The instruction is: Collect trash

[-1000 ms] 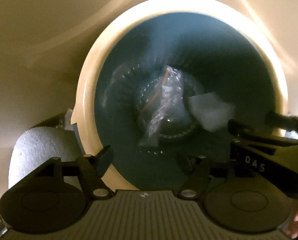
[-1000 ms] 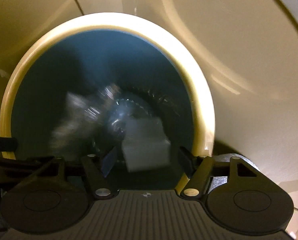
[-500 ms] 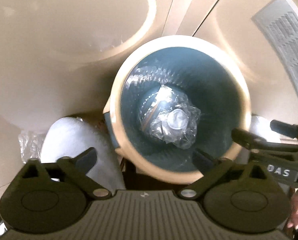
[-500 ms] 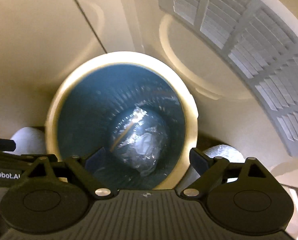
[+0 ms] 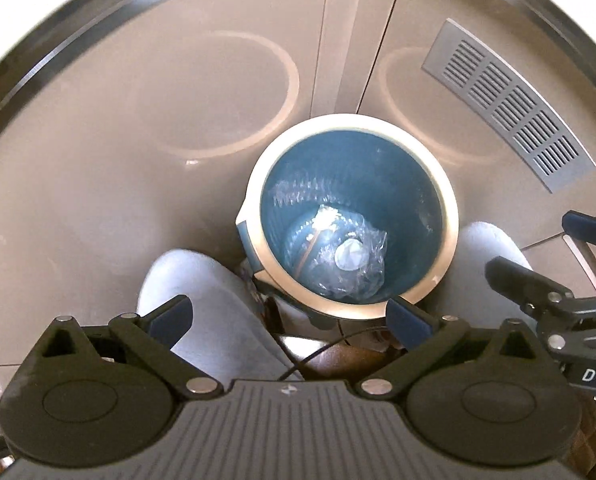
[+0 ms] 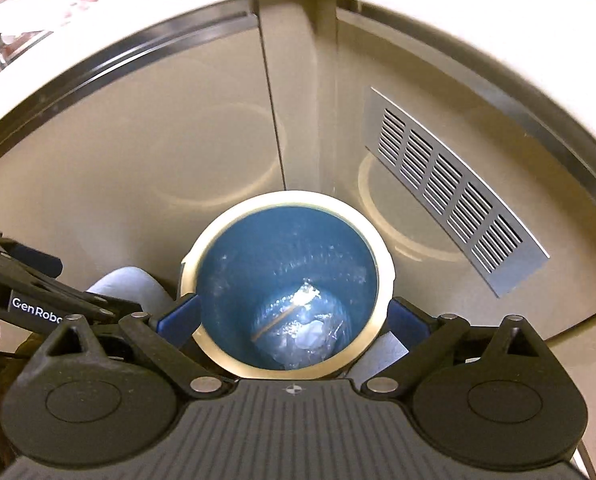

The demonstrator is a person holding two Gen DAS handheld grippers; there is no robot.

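Left wrist view looks down past the left gripper [image 5: 289,316], jaws spread wide and empty, above the blue bin [image 5: 438,216]. Crumpled plastic trash [image 5: 346,260] lies at the bin's bottom. The right gripper [image 6: 291,316] hangs alongside, likewise apart and empty.

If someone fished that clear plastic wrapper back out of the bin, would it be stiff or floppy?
Probably floppy: the plastic wrapper lies crumpled at the bottom of the bin. Likely very light, since it is thin and see-through. Its shiny surface may be slippery to pinch.
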